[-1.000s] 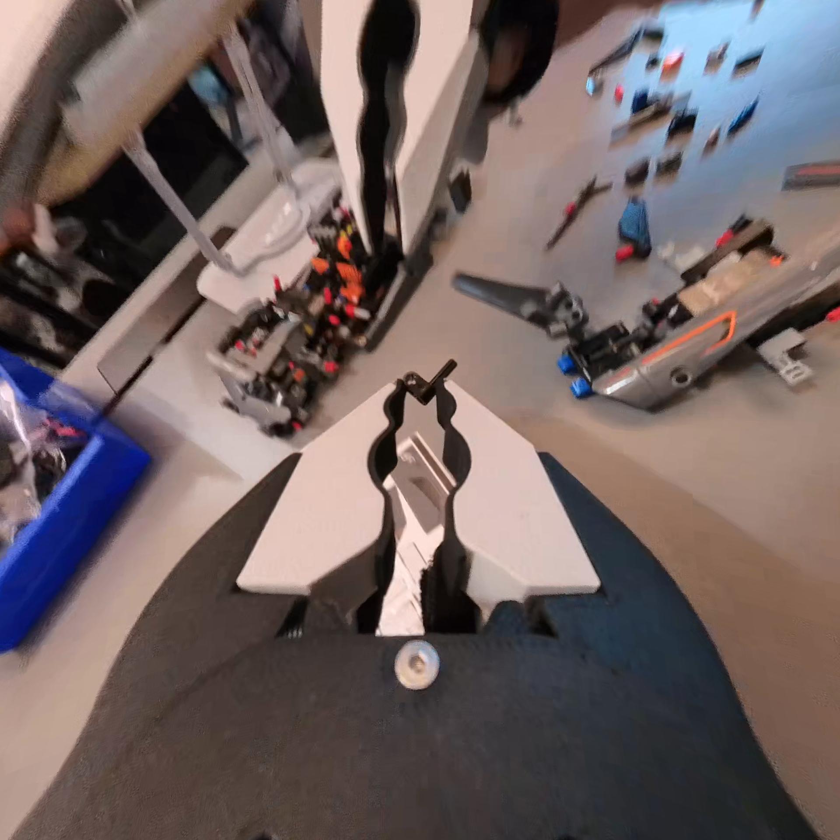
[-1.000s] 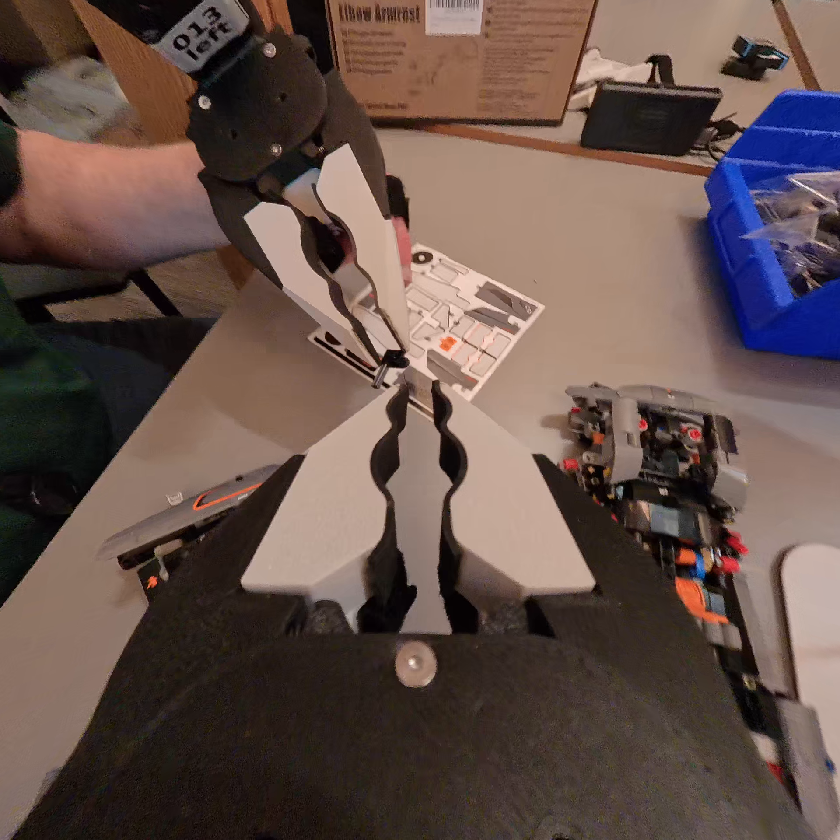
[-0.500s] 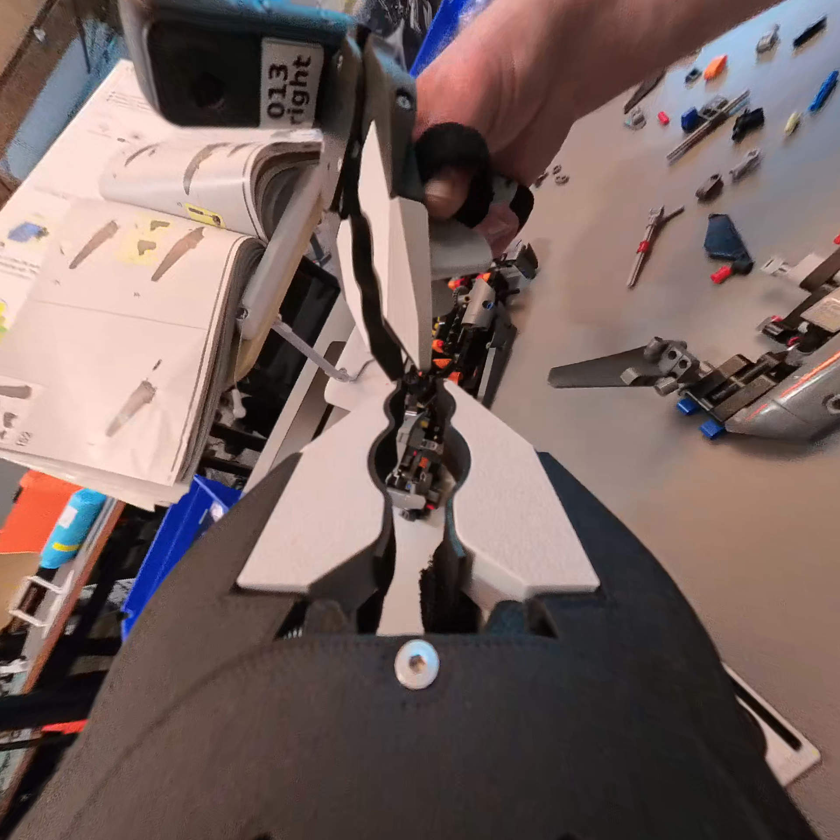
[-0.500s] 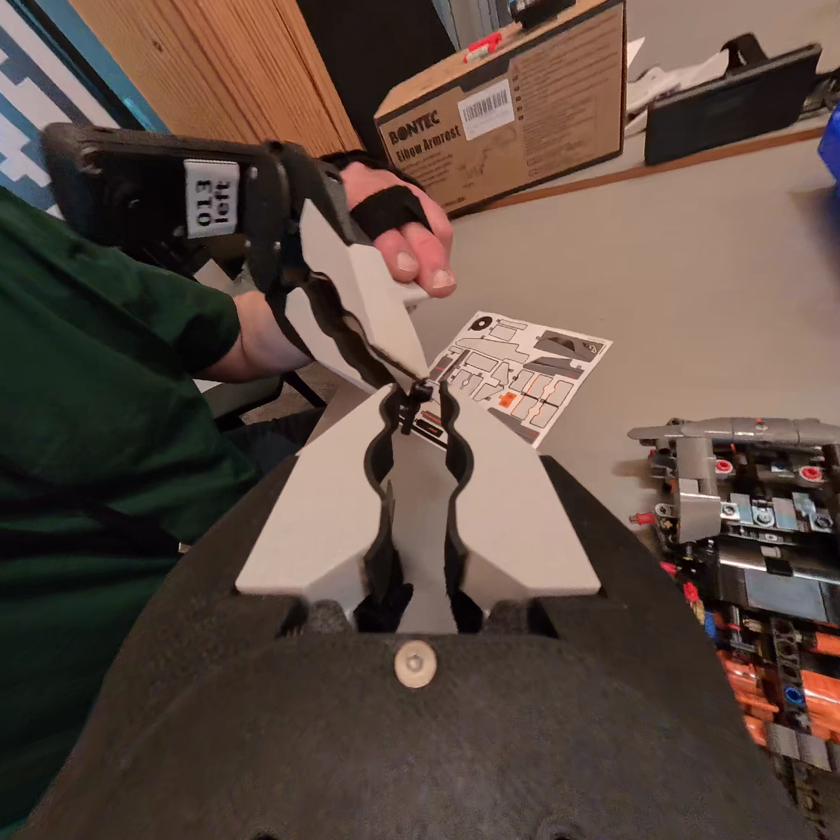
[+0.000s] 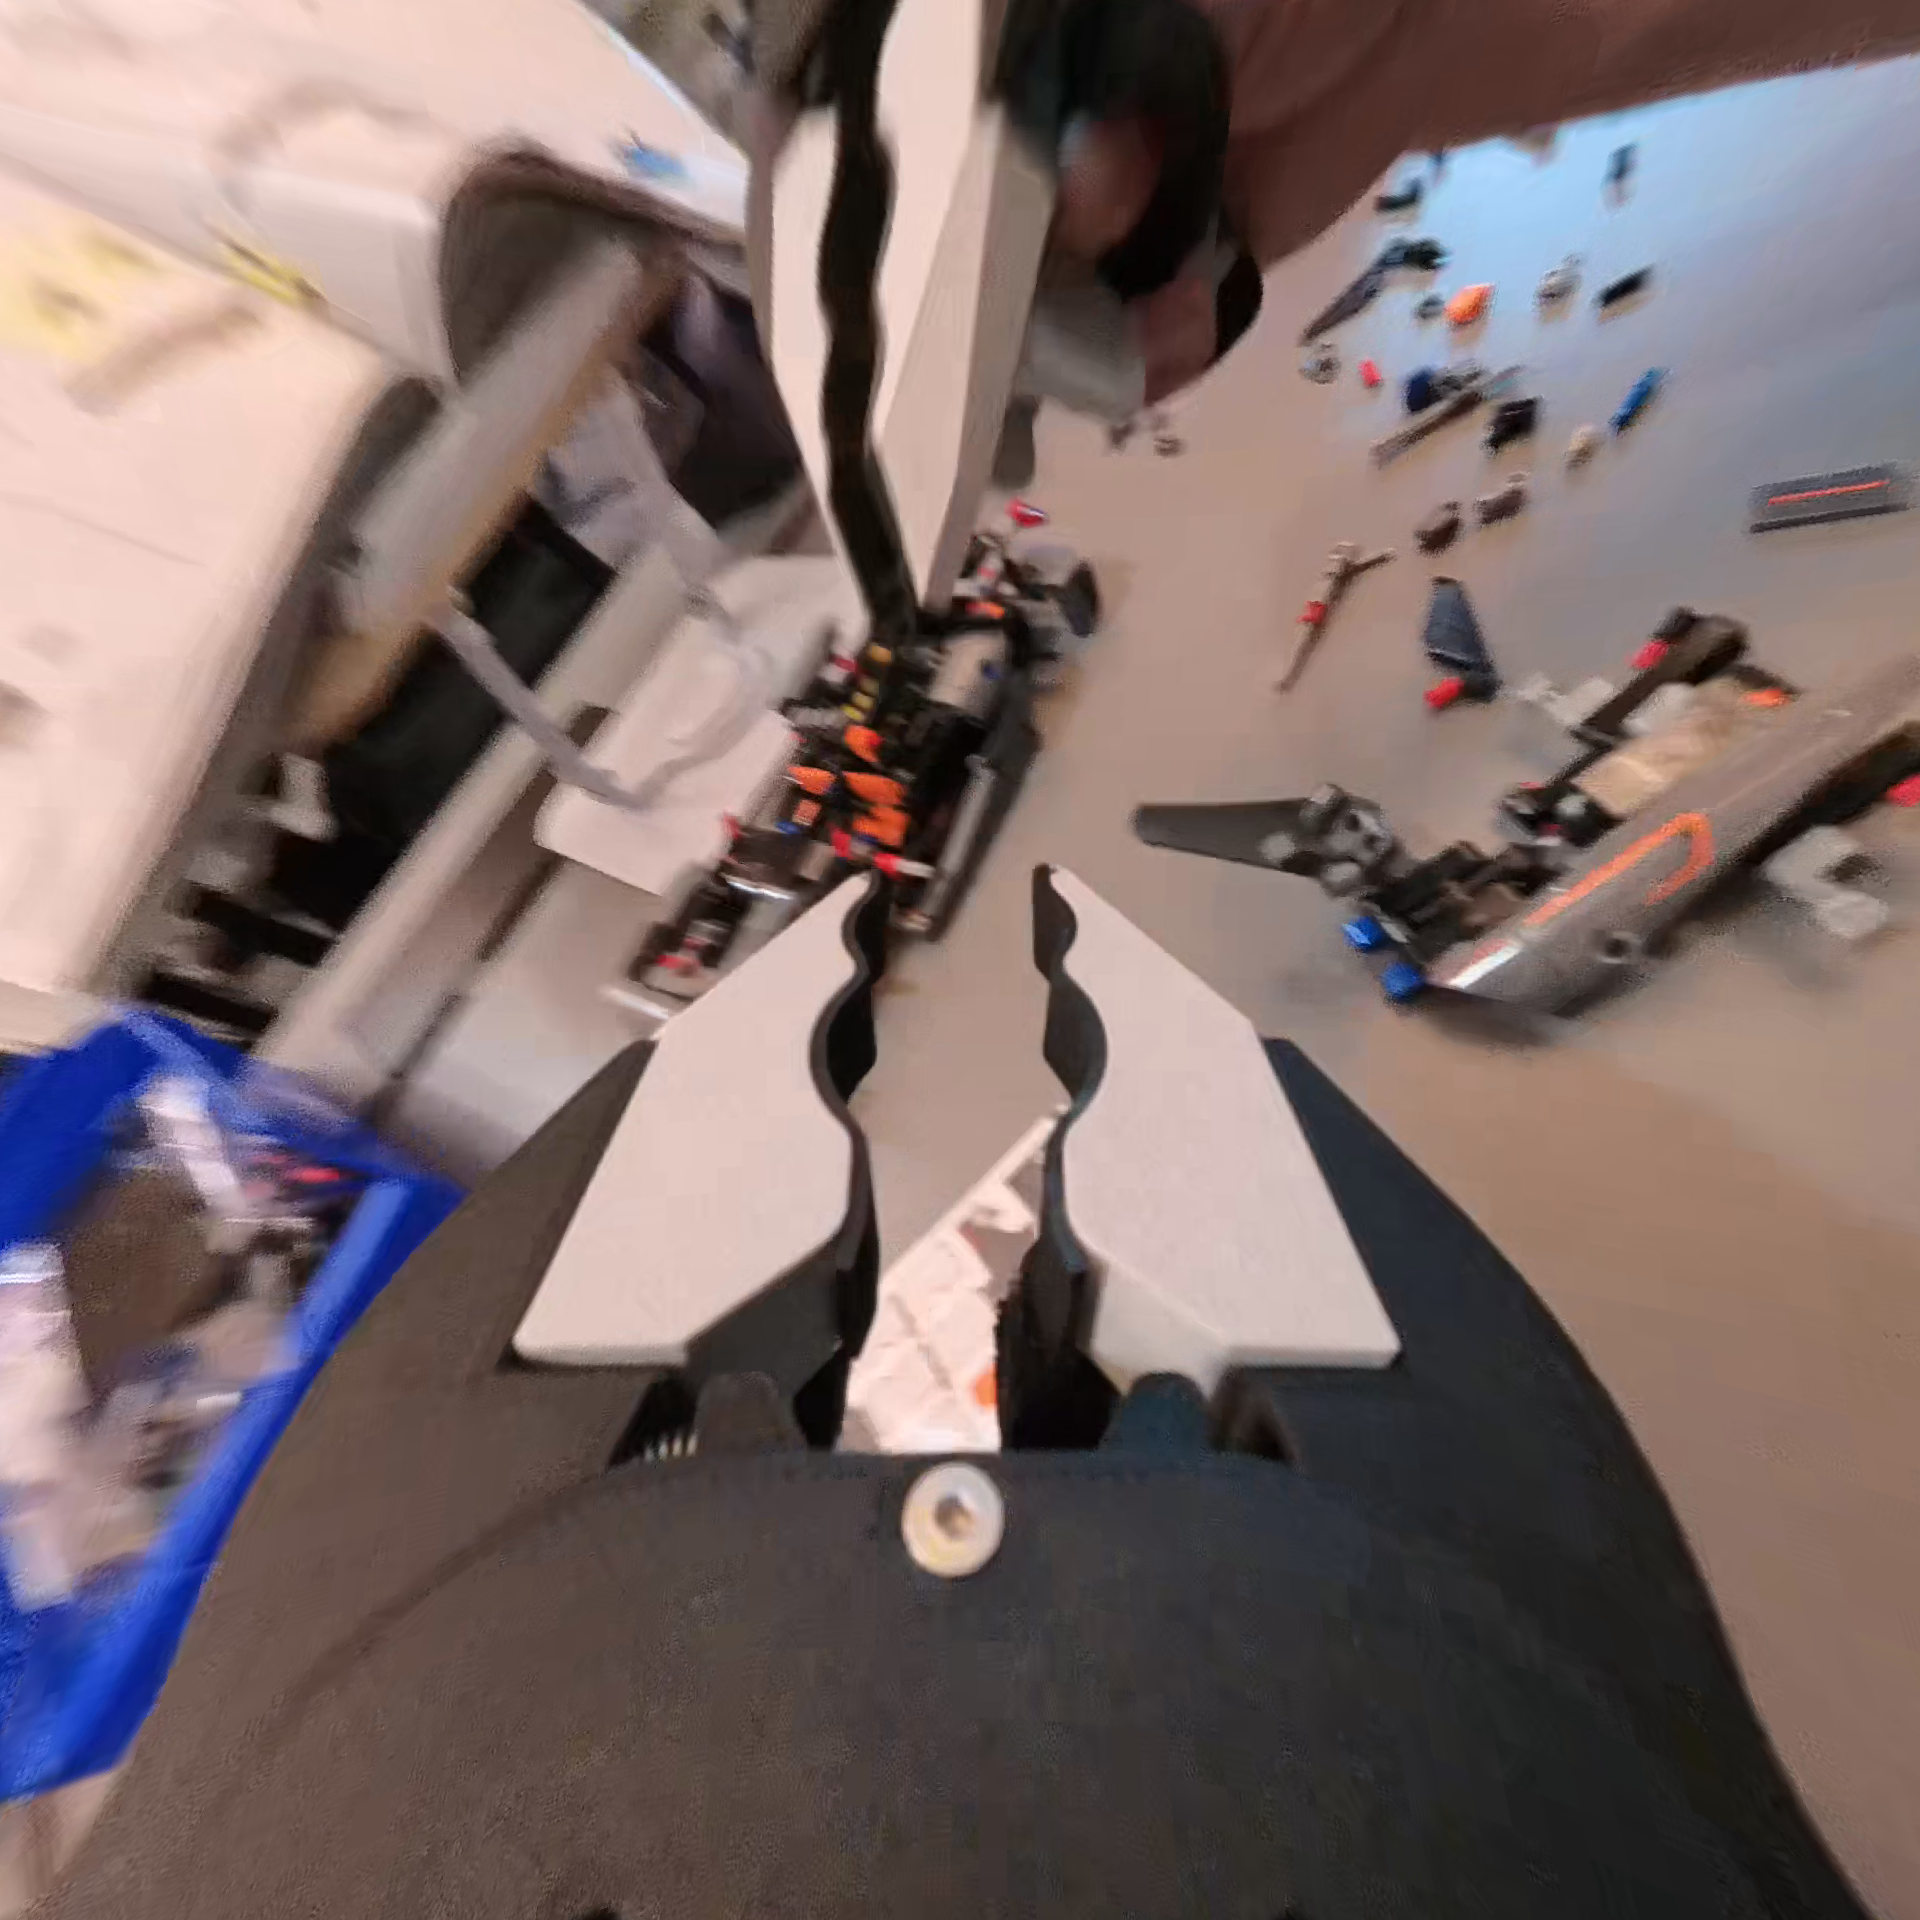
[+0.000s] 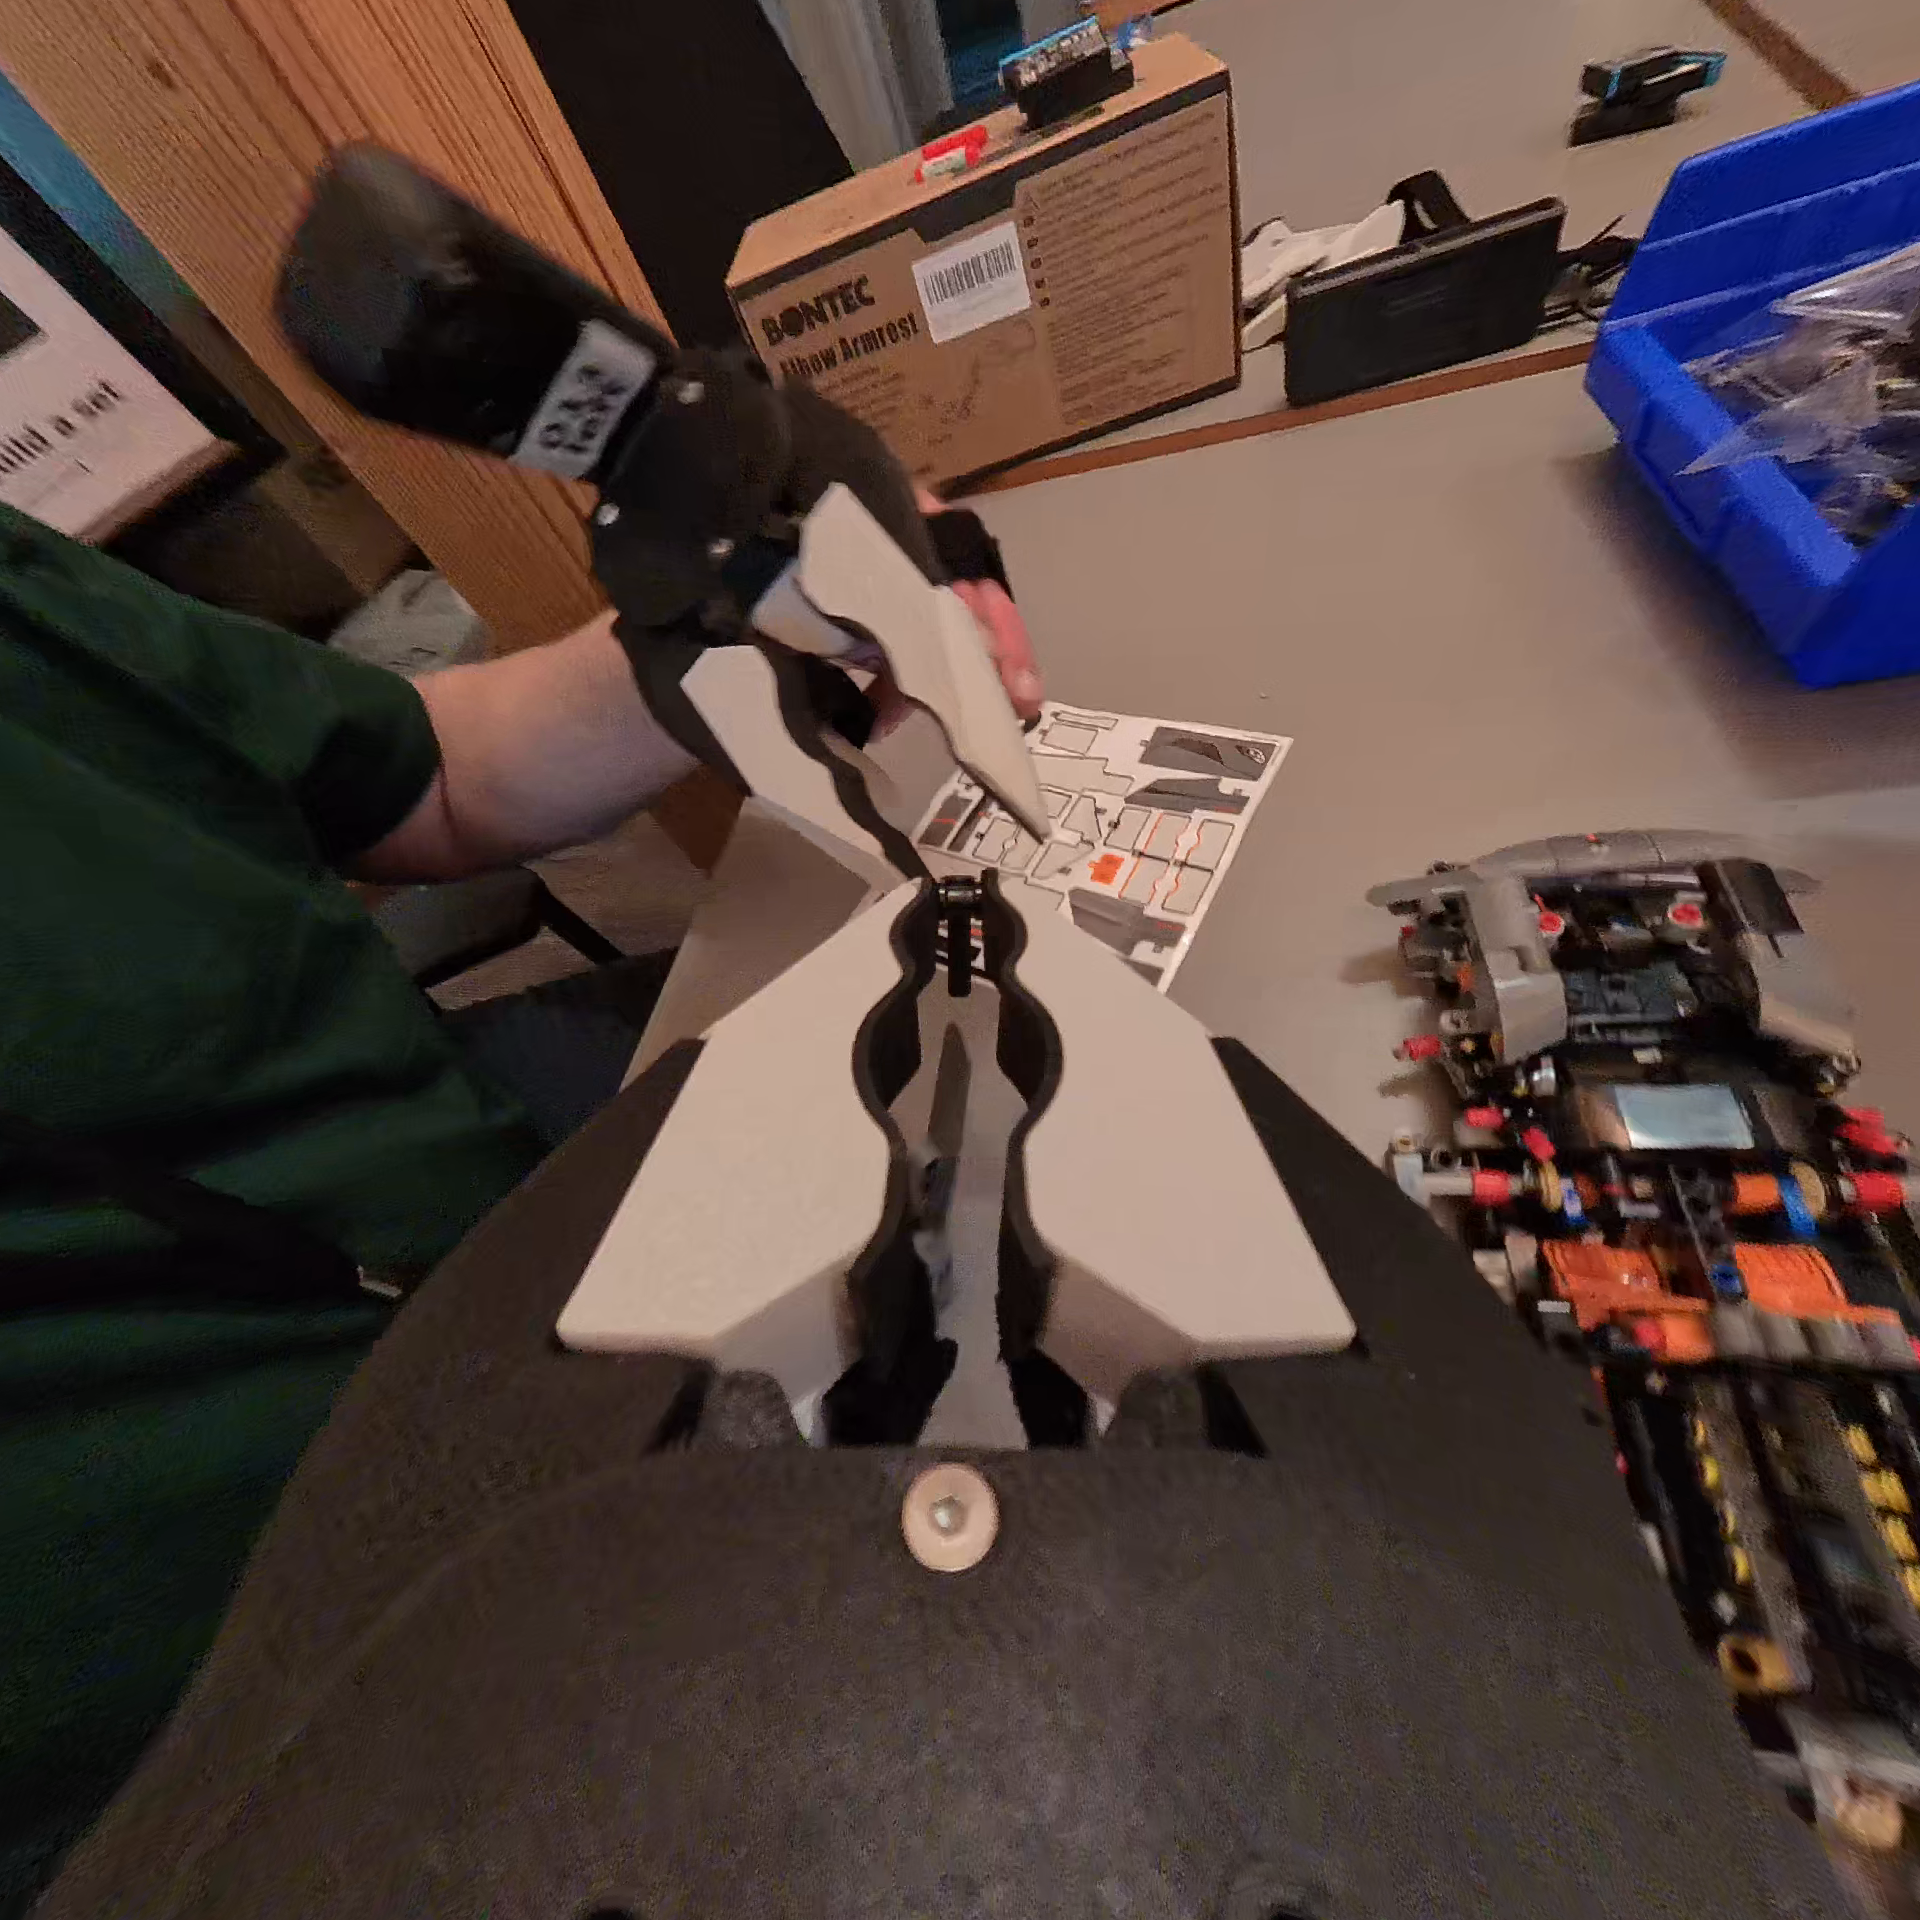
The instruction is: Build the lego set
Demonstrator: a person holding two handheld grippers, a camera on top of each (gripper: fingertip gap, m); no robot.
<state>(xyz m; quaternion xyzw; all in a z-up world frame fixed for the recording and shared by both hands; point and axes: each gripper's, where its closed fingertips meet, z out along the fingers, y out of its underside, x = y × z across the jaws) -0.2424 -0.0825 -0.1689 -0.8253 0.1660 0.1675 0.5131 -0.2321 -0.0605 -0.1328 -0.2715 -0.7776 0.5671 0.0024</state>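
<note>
Gray table (image 6: pixel 1403 582) held the car (image 6: pixel 1662 1195); the right gripper (image 6: pixel 958 891) pinched a black pin (image 6: pixel 958 935), the left gripper (image 5: pixel 951 883) gaped empty, so a slow, straight push seemed best.

sticker sheet (image 6: pixel 1117 821) on table (image 6: pixel 1403 623), car chassis (image 6: pixel 1662 1143) right of it, parts bin (image 6: pixel 1756 436) behind chassis
</note>
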